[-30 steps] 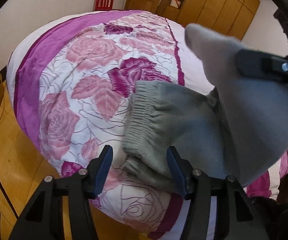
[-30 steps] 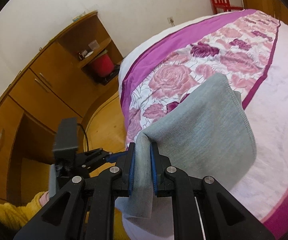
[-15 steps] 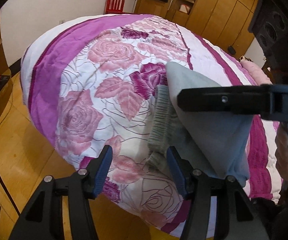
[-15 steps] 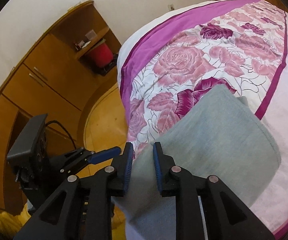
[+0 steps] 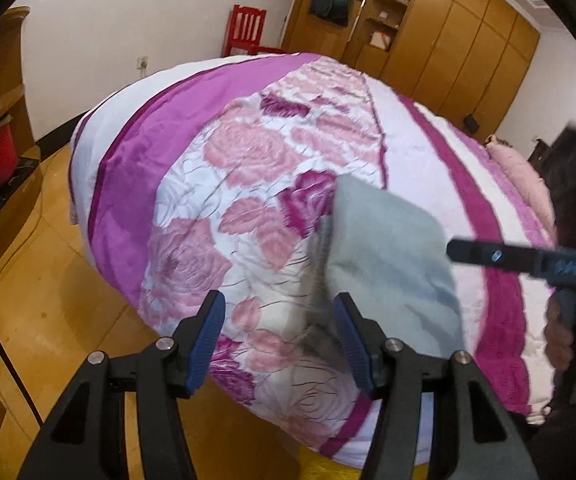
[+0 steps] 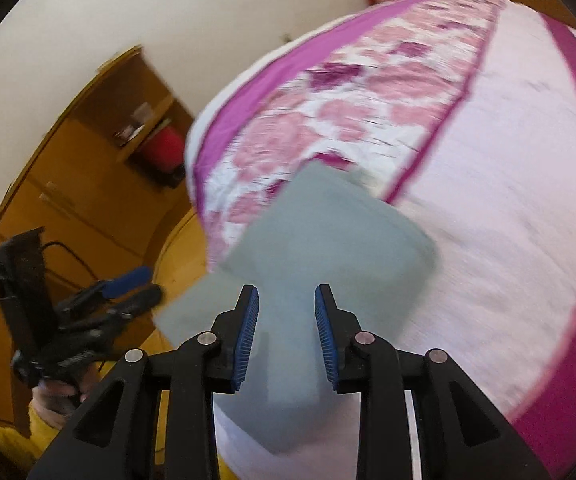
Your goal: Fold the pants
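The bed [image 5: 192, 216], under its rose-patterned purple and white cover, fills both views, and the grey pants [image 5: 387, 264] lie on its near corner as a folded bundle, close to the edge where the cover drops to the wooden floor [image 5: 48, 288].

In the right wrist view the pants [image 6: 319, 248] run away from the camera and up toward the left, a long grey slab whose near end reaches down between the two blue pads. That long axis lines up closely with the way the right tongs [image 6: 286, 336] point, so the cloth lies straight ahead of them and partly under them.

The right tongs are opening: the pads stand clear on either side of the grey fabric, which sits between them without being pinched, so the fold looks released rather than held.

The left tongs [image 5: 278, 344] stand about half open and hold nothing. The ribbed waistband edge [image 5: 315, 280] of the bundle lies just ahead of their right pad, while the gap itself frames bare bed cover. From this side the pants lie ahead and to the right.

The right hand is the nearer of the two to the bundle, and is probably better placed for any pressing or further fold.
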Demonstrator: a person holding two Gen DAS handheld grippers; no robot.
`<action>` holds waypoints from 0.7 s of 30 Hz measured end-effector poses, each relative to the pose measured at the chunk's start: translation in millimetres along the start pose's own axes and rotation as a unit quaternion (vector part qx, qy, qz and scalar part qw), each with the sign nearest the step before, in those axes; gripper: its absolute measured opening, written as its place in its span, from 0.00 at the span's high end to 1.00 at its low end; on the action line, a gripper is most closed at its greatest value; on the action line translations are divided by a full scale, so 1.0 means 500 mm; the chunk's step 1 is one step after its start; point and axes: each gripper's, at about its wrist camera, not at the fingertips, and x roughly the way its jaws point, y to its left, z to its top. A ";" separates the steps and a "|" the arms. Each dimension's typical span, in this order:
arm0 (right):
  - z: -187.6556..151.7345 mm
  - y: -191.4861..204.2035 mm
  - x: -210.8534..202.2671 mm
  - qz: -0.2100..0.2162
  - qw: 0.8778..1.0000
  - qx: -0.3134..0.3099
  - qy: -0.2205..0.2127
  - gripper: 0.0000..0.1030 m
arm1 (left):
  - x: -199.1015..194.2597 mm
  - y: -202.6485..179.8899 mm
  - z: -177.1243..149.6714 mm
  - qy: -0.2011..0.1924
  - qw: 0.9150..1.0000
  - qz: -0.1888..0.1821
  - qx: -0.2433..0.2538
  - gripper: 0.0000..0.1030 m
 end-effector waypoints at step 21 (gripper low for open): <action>-0.049 -0.071 0.018 -0.013 0.998 0.054 0.023 0.71 | 0.095 -0.012 -0.059 0.095 0.995 -0.008 -0.012 0.70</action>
